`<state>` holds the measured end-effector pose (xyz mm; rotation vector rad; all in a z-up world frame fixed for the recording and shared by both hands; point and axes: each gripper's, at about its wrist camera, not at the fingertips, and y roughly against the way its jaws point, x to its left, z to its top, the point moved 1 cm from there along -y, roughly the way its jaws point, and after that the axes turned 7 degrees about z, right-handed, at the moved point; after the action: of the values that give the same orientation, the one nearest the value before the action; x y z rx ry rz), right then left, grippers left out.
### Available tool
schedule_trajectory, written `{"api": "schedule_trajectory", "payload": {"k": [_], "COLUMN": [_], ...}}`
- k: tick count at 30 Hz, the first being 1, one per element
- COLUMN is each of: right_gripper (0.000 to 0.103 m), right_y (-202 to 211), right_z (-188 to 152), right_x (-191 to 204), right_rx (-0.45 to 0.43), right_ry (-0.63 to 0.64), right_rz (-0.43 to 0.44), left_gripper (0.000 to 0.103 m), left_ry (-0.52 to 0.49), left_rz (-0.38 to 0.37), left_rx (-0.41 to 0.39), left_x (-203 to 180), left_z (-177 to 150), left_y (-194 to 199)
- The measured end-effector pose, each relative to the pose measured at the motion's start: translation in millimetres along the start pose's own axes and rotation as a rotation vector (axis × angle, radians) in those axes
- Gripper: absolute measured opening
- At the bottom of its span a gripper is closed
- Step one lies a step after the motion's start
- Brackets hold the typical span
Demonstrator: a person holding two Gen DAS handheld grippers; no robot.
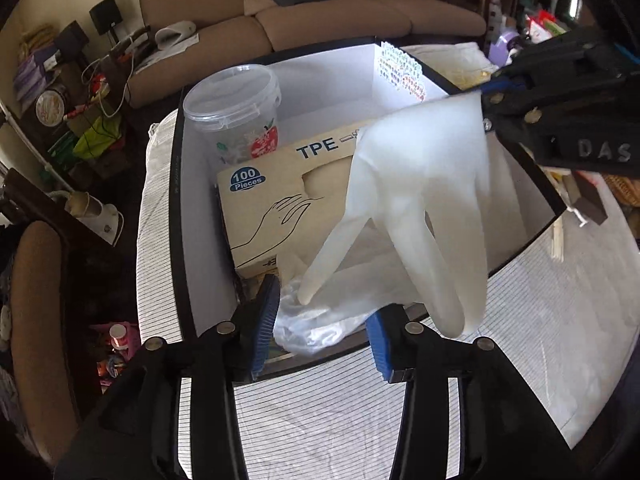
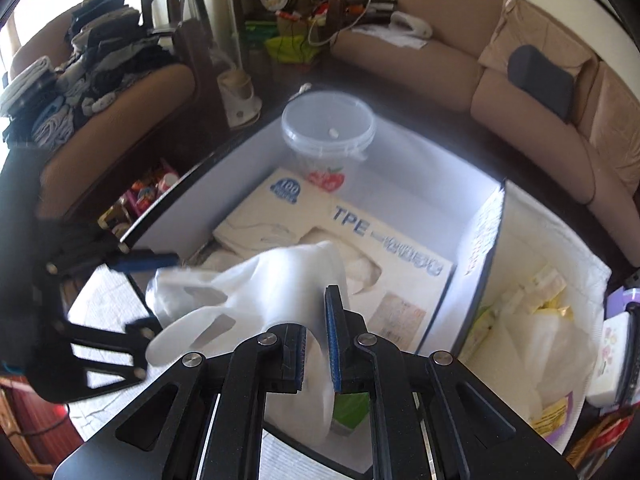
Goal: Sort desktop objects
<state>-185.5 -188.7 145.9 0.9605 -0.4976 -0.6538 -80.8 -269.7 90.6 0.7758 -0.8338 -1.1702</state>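
Observation:
A white glove [image 1: 424, 200] hangs by its cuff from my right gripper [image 1: 490, 104], fingers down, above a black box with a white inside [image 1: 320, 76]. In the right wrist view the cuff [image 2: 276, 288] is pinched between the blue pads of my right gripper [image 2: 318, 336]. My left gripper [image 1: 324, 320] is open at the box's near wall, its pads either side of crumpled clear plastic [image 1: 316, 320]; it appears at the left of the right wrist view [image 2: 140, 292]. A tan TPE glove carton [image 1: 280, 200] [image 2: 340, 236] lies in the box.
A clear plastic tub with a lid [image 1: 234, 100] [image 2: 328, 128] stands in the box's far corner. A striped white cloth [image 1: 540, 320] covers the table. A white basket of packets [image 2: 532, 312] sits right of the box. Brown sofas [image 1: 320, 12] surround the table.

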Motion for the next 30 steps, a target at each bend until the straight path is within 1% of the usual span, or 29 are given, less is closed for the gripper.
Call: {"api": "schedule_trajectory", "payload": {"k": [4,7,8,9,10,11,13,14,18,19,21,22,23,25,27,28,30], "right_gripper": [0.01,0.011,0.011,0.011,0.012,0.013,0.017,0.019,0.022,0.022,0.035,0.045,0.046,0.046,0.052,0.054,0.054], "right_y": [-21,-32,-35,-37,-39,-40,-44,-45,-47,-47,-46,-44,-42,-30,-18,-13,-6], "right_z": [-4,-4,-4,-4,-3,-3,-3,-2,-3,-2,-3,-3,-4,-5,-5,-5,-5], "right_x": [10,17,18,19,19,19,20,21,19,18,18,19,18,11,0,-5,-14], "right_rx": [0.076,0.093,0.097,0.102,0.103,0.103,0.111,0.108,0.11,0.115,0.136,0.15,0.153,0.12,0.079,0.06,0.041], "right_ry": [0.02,0.016,0.007,-0.007,-0.026,-0.051,-0.115,-0.133,-0.203,-0.212,-0.185,-0.167,-0.16,-0.171,-0.188,-0.196,-0.206], "right_rz": [0.031,0.047,0.059,0.079,0.109,0.154,0.266,0.287,0.379,0.377,0.331,0.305,0.295,0.329,0.348,0.344,0.338], "left_gripper": [0.044,0.046,0.047,0.051,0.054,0.054,0.055,0.055,0.055,0.055,0.055,0.055,0.055,0.055,0.055,0.055,0.055], "left_ry": [0.049,0.107,0.129,0.149,0.172,0.194,0.227,0.239,0.259,0.263,0.267,0.269,0.267,0.253,0.232,0.222,0.207], "left_rz": [0.002,0.011,0.019,0.025,0.029,0.032,0.024,0.017,-0.001,-0.008,-0.021,-0.025,-0.031,-0.036,-0.041,-0.036,-0.036], "left_rx": [-0.005,-0.019,-0.024,-0.031,-0.039,-0.046,-0.055,-0.057,-0.046,-0.043,-0.037,-0.034,-0.03,-0.027,-0.02,-0.015,-0.005], "left_x": [21,38,44,48,54,61,71,74,77,76,72,70,69,64,56,52,47], "left_z": [1,5,5,4,4,4,1,0,-3,-3,-5,-5,-5,-4,-2,-2,-1], "left_y": [12,19,21,24,27,29,33,35,34,33,31,29,28,24,19,17,12]}}
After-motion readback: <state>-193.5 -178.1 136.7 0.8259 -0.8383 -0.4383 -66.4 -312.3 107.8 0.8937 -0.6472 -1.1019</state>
